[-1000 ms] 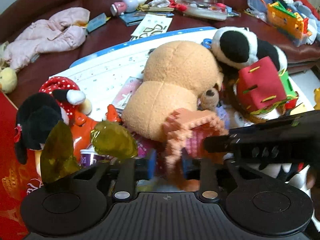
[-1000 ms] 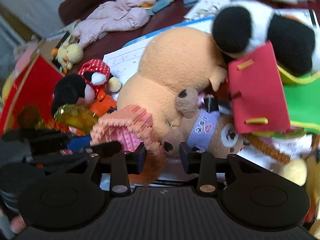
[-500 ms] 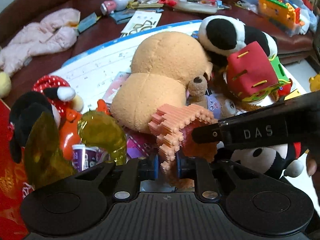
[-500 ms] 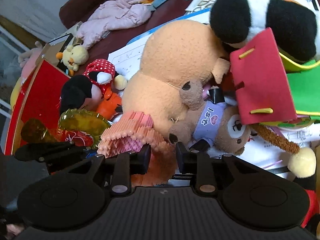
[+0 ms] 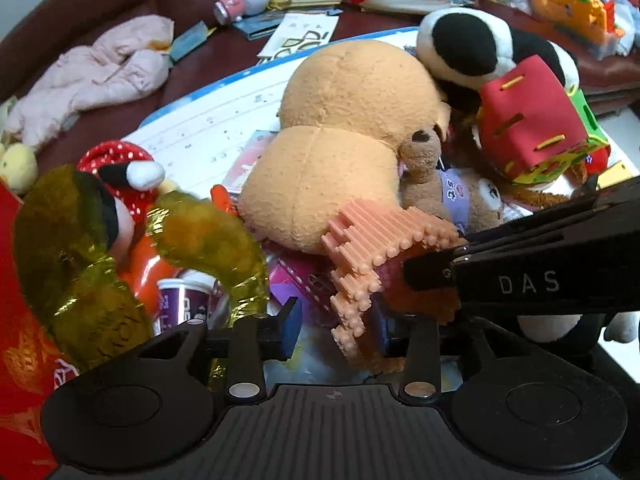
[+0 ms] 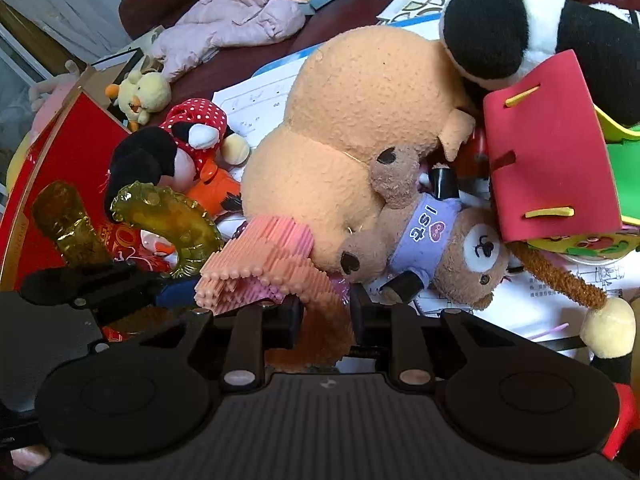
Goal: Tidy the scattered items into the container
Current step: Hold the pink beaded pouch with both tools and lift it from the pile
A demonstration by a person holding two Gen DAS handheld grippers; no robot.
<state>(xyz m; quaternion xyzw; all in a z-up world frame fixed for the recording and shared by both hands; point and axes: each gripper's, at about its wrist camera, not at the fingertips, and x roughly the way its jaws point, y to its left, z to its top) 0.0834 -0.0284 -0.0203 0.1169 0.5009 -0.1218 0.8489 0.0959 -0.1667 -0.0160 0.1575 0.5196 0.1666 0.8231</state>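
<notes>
A pink and orange bead-block toy (image 5: 372, 248) (image 6: 272, 264) hangs between the two grippers. My right gripper (image 6: 325, 314) is shut on its orange lower part; its black body crosses the left wrist view (image 5: 520, 276). My left gripper (image 5: 352, 320) is open, its jaws wide on either side of the toy. The red container (image 6: 76, 148) lies at the left, its wall also in the left wrist view (image 5: 12, 320). A yellow translucent toy (image 5: 200, 240) sits over its edge.
A pile of plush toys lies ahead: a large tan plush (image 6: 360, 120), a small bear in a purple shirt (image 6: 440, 240), a panda (image 6: 520, 28), a Minnie doll (image 6: 180, 148) and a red foam cube (image 6: 548, 148). A pink jacket (image 5: 100, 76) lies far left.
My left gripper has opened and let go of the bead-block toy. My right gripper keeps its hold and the toy has shifted slightly toward the left.
</notes>
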